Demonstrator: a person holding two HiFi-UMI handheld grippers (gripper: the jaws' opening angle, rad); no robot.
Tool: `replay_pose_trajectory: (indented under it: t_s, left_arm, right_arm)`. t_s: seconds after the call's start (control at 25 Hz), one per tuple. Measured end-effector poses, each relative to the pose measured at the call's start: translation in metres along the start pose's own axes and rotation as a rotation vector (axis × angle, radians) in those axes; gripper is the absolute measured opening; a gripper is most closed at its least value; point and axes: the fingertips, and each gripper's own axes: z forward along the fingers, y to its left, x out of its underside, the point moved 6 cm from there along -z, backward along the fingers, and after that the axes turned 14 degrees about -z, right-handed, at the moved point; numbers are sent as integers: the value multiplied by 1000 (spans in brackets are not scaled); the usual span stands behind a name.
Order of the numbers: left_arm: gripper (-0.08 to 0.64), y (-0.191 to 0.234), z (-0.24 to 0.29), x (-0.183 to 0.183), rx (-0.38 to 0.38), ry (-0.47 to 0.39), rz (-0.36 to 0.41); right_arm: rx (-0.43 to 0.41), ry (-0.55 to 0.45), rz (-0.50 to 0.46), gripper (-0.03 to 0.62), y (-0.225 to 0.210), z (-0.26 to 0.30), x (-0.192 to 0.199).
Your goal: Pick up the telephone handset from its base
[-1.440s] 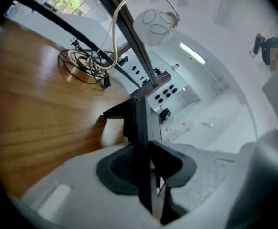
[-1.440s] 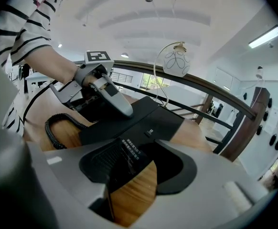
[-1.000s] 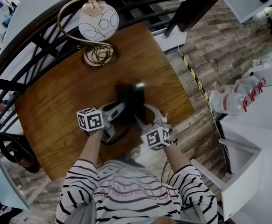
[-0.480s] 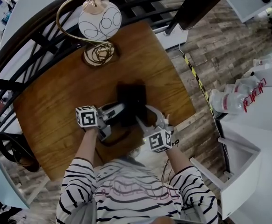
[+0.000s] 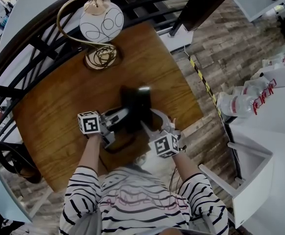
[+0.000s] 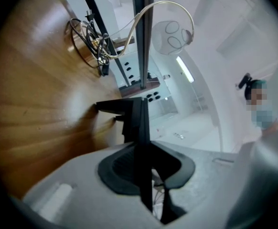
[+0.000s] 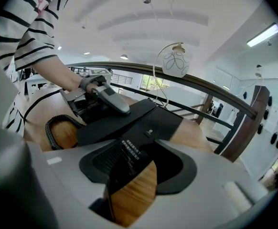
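Observation:
A black telephone base (image 5: 138, 104) sits in the middle of the wooden table (image 5: 59, 97). My left gripper (image 5: 125, 115) reaches in level from the left, rolled on its side, with one jaw above the other. Its jaws are closing, and the pads press on the thin black handset (image 6: 140, 128), seen edge-on between them. In the right gripper view the left gripper (image 7: 105, 95) lies over the phone's far side, hiding most of the handset (image 7: 84, 109). My right gripper (image 5: 150, 121) is shut on the base's near edge (image 7: 144, 123), where white print shows.
A coiled black cord (image 7: 50, 128) loops on the table by the phone's near left corner. A gold lamp with a white globe (image 5: 101, 23) stands at the table's far side. A dark railing (image 5: 35, 38) runs behind it. Plastic bottles (image 5: 240, 104) stand to the right.
The left gripper has rolled a little while staying at the phone's left side. The right gripper and the phone base have not moved.

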Motion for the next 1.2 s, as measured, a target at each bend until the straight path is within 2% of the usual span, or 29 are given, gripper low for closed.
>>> replay_pose_trajectory:
  t_s: [0.12,0.44,0.6,0.84,1.2]
  left_arm:
    - [72,-12,-5,0,104,-12,-46]
    - [74,-26,-32,2,45,-58,9]
    - [74,-43,-48,9,33,-91,41]
    - [74,-72,-71,28,28,-159,90]
    - [74,-117,-91,90,19,-226,170]
  right_arm:
    - [3,3,0,209,-1,-1,0]
    - [14,11,15,209,0,-3,-1]
    - [32,18,64,212,4,-10,-2]
    - [103,-31,133,198,8,-45,-17]
    - [222,-149,258,61,28,-125,-52]
